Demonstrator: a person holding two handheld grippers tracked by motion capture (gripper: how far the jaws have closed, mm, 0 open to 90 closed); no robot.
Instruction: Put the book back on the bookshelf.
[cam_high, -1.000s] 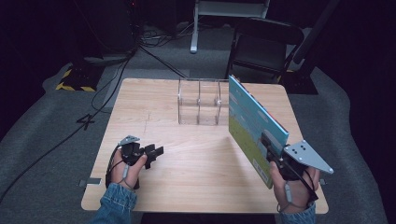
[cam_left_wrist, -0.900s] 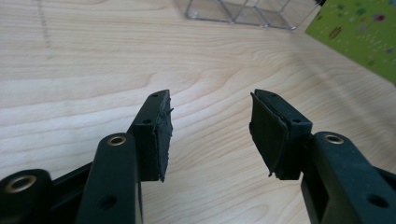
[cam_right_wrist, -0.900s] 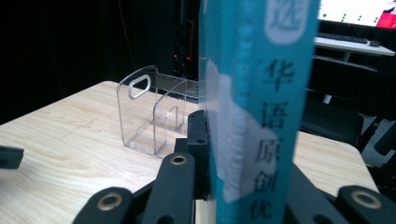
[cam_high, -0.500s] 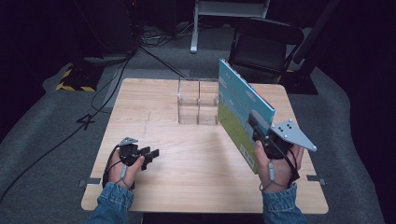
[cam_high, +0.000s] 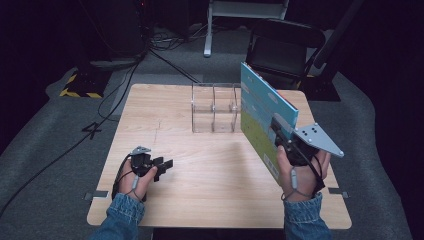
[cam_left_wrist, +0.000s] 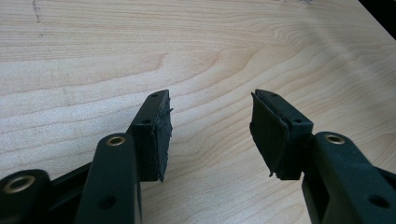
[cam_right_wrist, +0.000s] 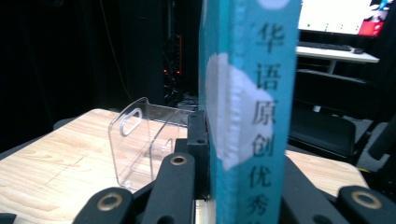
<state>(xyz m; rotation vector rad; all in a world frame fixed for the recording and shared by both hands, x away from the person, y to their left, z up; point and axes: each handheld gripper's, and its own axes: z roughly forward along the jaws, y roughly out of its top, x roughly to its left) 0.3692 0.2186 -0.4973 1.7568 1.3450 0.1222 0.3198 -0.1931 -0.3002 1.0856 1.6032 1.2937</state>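
- the table (cam_high: 200, 200) is the biggest thing here, with lots of bare wood at its 6 o'clock half; if the book drops, it lands flat there, well apart from the rack.
- the book (cam_high: 260, 117) stands upright on edge in the air at the table's 3 o'clock side, just beside the rack's right end; it is tall and gripped low at one edge, so it could swing or twist in the grip.
- the clear rack (cam_high: 215, 107) sits at the table's 12 o'clock; it looks light, so a book edge catching a divider could likely shove or tip it instead of sliding into a slot.
- the right tool (cam_high: 285, 140) is clamped on the book, spine (cam_right_wrist: 252, 116) between its jaws; the smooth cover could slip if the hand tilts.
- the left tool (cam_high: 159, 167) rests at 7 o'clock, jaws apart and holding nothing, with its pads (cam_left_wrist: 159, 135) over bare wood; it is too far off to steady the rack.
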